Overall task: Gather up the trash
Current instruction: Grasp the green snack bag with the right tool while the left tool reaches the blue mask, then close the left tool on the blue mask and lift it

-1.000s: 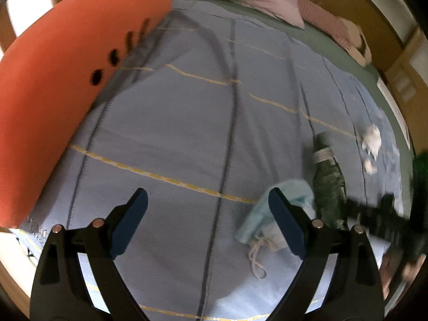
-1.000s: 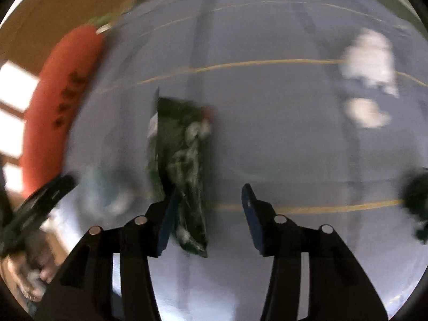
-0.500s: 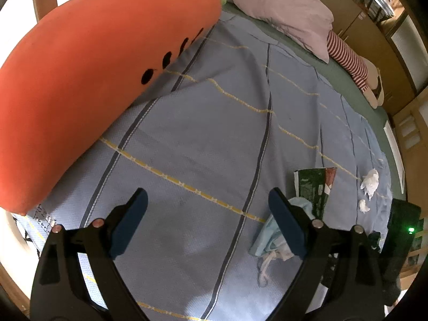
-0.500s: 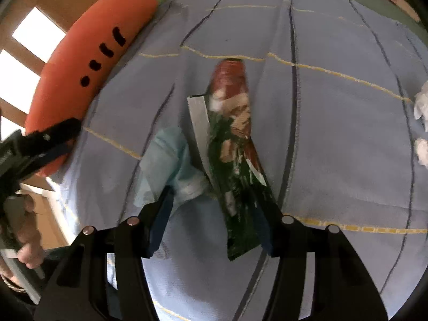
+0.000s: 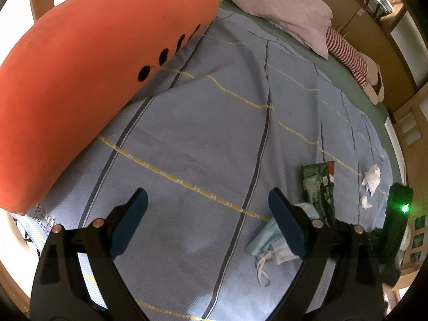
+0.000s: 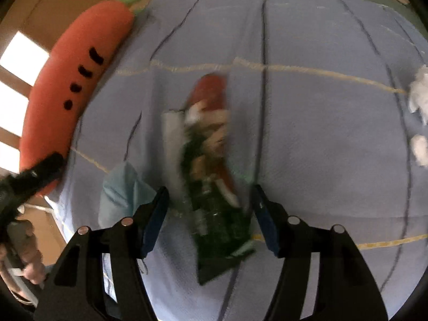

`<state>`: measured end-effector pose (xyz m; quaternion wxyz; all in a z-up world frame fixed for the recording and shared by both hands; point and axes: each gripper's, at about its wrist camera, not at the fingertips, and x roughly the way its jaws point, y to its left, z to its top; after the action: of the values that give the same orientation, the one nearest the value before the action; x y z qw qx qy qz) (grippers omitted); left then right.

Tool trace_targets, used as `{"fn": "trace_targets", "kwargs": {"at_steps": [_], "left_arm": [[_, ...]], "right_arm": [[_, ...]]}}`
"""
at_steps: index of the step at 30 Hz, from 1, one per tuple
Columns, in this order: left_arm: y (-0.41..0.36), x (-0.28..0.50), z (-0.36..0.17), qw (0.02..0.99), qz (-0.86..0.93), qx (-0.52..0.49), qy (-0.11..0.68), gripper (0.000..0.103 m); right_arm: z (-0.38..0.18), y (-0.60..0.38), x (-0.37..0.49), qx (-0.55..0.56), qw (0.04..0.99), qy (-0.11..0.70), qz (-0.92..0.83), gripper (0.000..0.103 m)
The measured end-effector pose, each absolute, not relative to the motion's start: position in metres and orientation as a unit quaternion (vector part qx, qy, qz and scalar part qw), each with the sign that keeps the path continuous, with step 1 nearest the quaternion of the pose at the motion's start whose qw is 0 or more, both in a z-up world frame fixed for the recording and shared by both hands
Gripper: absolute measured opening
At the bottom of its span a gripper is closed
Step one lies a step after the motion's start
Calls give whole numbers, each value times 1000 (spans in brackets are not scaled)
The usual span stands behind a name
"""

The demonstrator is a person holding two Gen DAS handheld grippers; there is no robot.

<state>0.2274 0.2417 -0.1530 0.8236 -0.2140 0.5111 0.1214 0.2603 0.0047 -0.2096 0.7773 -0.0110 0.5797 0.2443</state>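
A green and red snack wrapper [image 6: 211,176] lies on the blue bedspread [image 6: 321,139], its near end between the open fingers of my right gripper [image 6: 210,214]. A light blue face mask [image 6: 120,190] lies just left of it. Two white crumpled tissues [image 6: 420,96] lie at the far right. In the left wrist view my left gripper [image 5: 211,227] is open and empty over the bedspread [image 5: 214,133], with the mask [image 5: 270,243], the wrapper [image 5: 319,187] and the tissues [image 5: 371,179] to its right.
A big orange carrot plush [image 5: 80,80] lies along the left edge of the bed, also in the right wrist view [image 6: 72,85]. A lilac pillow [image 5: 283,8] and a striped soft toy [image 5: 353,64] lie at the head. Wooden cabinets [image 5: 374,21] stand behind.
My right gripper has come down closer over the wrapper, which now sits between its fingers. My left gripper has drawn back and turned left, toward the carrot plush.
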Motion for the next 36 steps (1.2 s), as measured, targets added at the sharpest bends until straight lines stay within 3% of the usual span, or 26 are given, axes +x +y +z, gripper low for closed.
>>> {"fn": "trace_targets", "kwargs": {"at_steps": [1,2,5,11,13,15,16,17,22,26,29,31,35,36], "left_arm": [[242,228,-153,823,122,-214,511,91],[242,228,-154,823,122,-215,511,91],[240,229,-156,822,118,-213,514,91],[216,238,-169,813,62,-182,549,91],[203,242,-174,810,36,-168,561,91],[190,246,-178,805,8,-161,571,93],[185,248,-181,803,-2,-159,575,93],[180,249,-183,801,-8,-157,578,93],[149,260,-190,807,-37,-114,578,94],[128,266,-204,807,-37,-58,587,93],[123,264,-213,807,-32,-38,589,86],[121,262,-211,812,-36,-24,582,72],[123,258,-208,815,-41,-27,577,56],[124,257,-207,815,-44,-30,576,49]], "right_arm": [[-209,10,258,-29,780,575,245,56],[-208,14,254,-50,781,573,242,37],[-204,14,251,-70,783,570,238,22],[-184,-6,231,-257,816,508,94,22],[-188,-10,227,-311,797,509,89,25],[-185,-23,220,-285,781,538,142,49],[-178,-33,218,-257,781,545,165,67],[-169,-46,218,-211,783,553,192,70],[-144,-109,242,-50,811,554,184,71],[-174,-126,267,50,791,591,154,71],[-189,-116,270,67,777,602,174,71],[-201,-104,272,43,771,612,173,71],[-216,-87,279,2,770,617,164,69],[-213,-79,278,-14,774,609,174,64]]}}
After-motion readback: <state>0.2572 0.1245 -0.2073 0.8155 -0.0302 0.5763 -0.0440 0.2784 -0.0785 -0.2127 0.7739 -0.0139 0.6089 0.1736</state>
